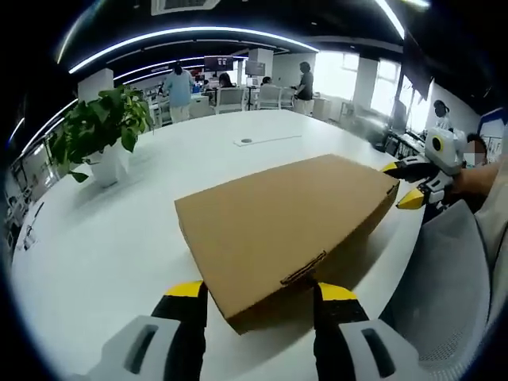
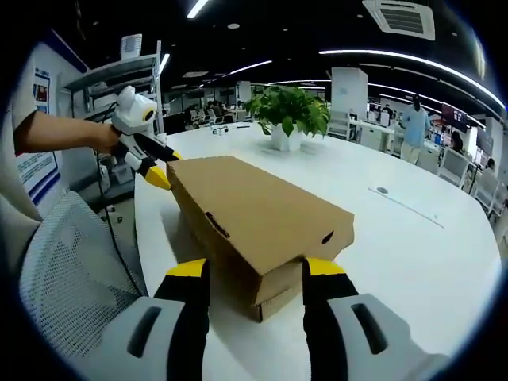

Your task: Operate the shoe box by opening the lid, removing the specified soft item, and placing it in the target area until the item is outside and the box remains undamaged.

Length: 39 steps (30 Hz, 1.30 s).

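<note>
Shoe box (image 1: 282, 230), lid closed, lying flat on white bench (image 1: 103, 254), one end just ahead of left gripper (image 1: 260, 298), fingers apart astride its near corner. Opposite end between spread fingers of right gripper (image 2: 248, 274). Long axis running from one gripper to the other; both equally near. Beyond, potted plant (image 1: 103, 131) on bench; mesh chair (image 2: 71, 270) beside bench edge.

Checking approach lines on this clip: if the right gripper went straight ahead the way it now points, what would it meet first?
Most likely the near end of the brown cardboard shoe box. The right gripper has its open, yellow-tipped jaws on either side of that corner, on the white table. Depth is unclear, but little gap shows.
</note>
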{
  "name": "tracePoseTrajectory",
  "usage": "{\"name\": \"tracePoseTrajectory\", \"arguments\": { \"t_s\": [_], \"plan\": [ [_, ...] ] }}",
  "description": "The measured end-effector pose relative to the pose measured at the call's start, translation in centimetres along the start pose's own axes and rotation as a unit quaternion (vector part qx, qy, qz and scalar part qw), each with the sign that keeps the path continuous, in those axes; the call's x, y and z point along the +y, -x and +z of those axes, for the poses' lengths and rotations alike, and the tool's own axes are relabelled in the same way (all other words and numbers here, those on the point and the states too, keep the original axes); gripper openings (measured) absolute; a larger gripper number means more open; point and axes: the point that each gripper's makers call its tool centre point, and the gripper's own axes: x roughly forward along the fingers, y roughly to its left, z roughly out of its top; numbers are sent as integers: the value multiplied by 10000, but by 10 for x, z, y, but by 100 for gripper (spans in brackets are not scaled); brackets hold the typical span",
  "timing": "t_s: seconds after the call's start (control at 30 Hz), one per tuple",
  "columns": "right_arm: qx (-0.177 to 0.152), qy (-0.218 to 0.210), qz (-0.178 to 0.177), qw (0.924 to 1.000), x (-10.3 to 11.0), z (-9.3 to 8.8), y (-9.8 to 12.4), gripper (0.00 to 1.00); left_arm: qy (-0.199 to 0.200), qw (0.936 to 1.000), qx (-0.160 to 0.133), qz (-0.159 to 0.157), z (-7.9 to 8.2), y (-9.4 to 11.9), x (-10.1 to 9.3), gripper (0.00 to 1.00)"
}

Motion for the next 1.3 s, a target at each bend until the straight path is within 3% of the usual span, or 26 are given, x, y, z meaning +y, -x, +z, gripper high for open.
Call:
{"name": "tracePoseTrajectory", "arguments": {
  "t_s": [0.4,0.93,1.3],
  "plan": [
    [-327,133,-29,9994,-5,26,10,43,-94,9995,-281,45,19,16,-1,55],
    [-632,317,-138,9974,-28,65,11,39,-205,9957,-791,435,60,28,18,42],
    [-794,355,-272,9958,-47,88,5,41,-257,9896,-1147,826,94,28,42,29]
  ]
}}
